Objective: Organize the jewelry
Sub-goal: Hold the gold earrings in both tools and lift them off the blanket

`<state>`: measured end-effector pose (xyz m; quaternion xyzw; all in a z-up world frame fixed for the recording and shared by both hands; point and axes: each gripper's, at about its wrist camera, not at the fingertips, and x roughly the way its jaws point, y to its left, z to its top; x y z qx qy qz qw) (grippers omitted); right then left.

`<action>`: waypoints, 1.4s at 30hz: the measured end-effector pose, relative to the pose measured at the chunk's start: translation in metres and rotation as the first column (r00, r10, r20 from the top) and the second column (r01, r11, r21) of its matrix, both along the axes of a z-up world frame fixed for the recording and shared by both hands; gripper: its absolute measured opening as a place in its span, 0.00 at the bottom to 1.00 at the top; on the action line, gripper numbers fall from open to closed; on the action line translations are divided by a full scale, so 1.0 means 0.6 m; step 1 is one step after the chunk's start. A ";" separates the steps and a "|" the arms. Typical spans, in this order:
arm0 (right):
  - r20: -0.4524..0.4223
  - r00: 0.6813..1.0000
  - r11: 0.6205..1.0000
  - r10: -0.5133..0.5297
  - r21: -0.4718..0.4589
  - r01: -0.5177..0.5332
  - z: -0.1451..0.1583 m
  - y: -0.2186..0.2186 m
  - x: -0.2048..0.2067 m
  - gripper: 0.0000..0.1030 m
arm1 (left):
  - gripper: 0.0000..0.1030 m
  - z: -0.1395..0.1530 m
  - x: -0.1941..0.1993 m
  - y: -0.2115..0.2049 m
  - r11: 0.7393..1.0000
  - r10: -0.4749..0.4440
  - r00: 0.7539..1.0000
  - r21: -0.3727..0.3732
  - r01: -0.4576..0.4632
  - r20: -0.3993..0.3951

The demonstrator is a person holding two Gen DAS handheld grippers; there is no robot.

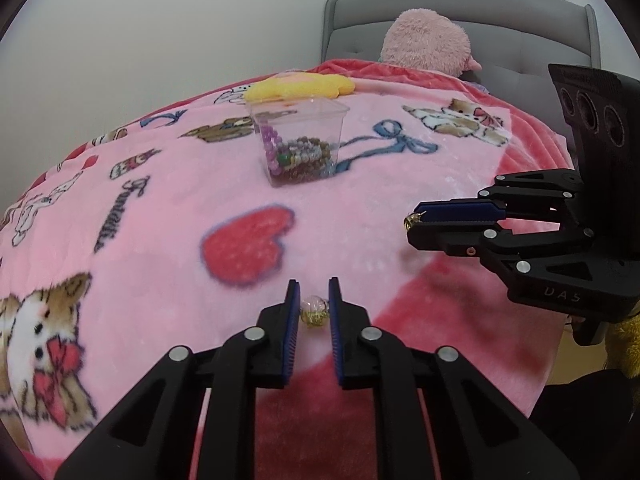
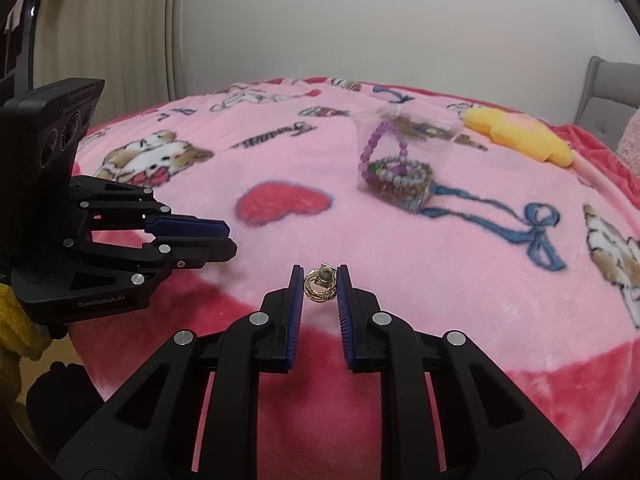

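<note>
My left gripper point(image 1: 314, 300) is shut on a clear bead piece with gold flecks point(image 1: 314, 311), held just above the pink blanket point(image 1: 160, 208). My right gripper point(image 2: 319, 286) is shut on a gold ring ornament point(image 2: 319, 287); it also shows in the left wrist view point(image 1: 414, 220) at the right. A clear plastic box point(image 1: 298, 142) holding several bead bracelets stands further back on the blanket; it also shows in the right wrist view point(image 2: 402, 160). The left gripper shows in the right wrist view point(image 2: 230, 240) at the left.
A yellow flower cushion point(image 1: 298, 85) lies behind the box, also in the right wrist view point(image 2: 520, 134). A pink plush toy point(image 1: 426, 42) leans on the grey headboard point(image 1: 520, 36). A yellow plush point(image 2: 16, 332) sits by the bed edge.
</note>
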<state>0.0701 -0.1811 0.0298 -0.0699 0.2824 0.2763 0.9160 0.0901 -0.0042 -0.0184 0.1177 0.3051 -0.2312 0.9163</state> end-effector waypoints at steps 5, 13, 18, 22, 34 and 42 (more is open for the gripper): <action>0.025 1.000 1.000 -0.008 0.012 0.008 0.020 -0.006 0.002 0.16 | 0.10 0.017 0.006 0.001 1.000 0.002 1.000 -0.021 -0.002 0.010; 0.023 1.000 1.000 -0.004 0.027 0.004 0.022 -0.012 0.002 0.16 | 0.13 0.017 0.004 0.021 0.998 -0.035 0.999 -0.062 0.033 -0.035; 0.020 1.000 0.999 0.001 0.032 -0.002 0.020 -0.013 -0.002 0.16 | 0.21 -0.012 -0.005 0.007 0.999 -0.043 0.998 0.003 0.043 -0.054; 0.017 1.000 1.000 0.000 0.029 -0.001 0.018 -0.011 -0.003 0.16 | 0.27 -0.026 -0.010 -0.005 0.997 -0.064 0.996 0.027 0.066 -0.060; 0.004 1.000 0.999 0.011 0.035 -0.011 0.009 -0.012 0.000 0.16 | 0.16 -0.040 -0.018 -0.009 0.996 -0.056 0.998 0.070 0.058 -0.042; 0.006 1.000 0.999 0.009 0.041 -0.009 0.012 -0.016 -0.002 0.16 | 0.14 -0.018 -0.021 -0.005 0.998 -0.052 0.999 0.044 0.052 -0.013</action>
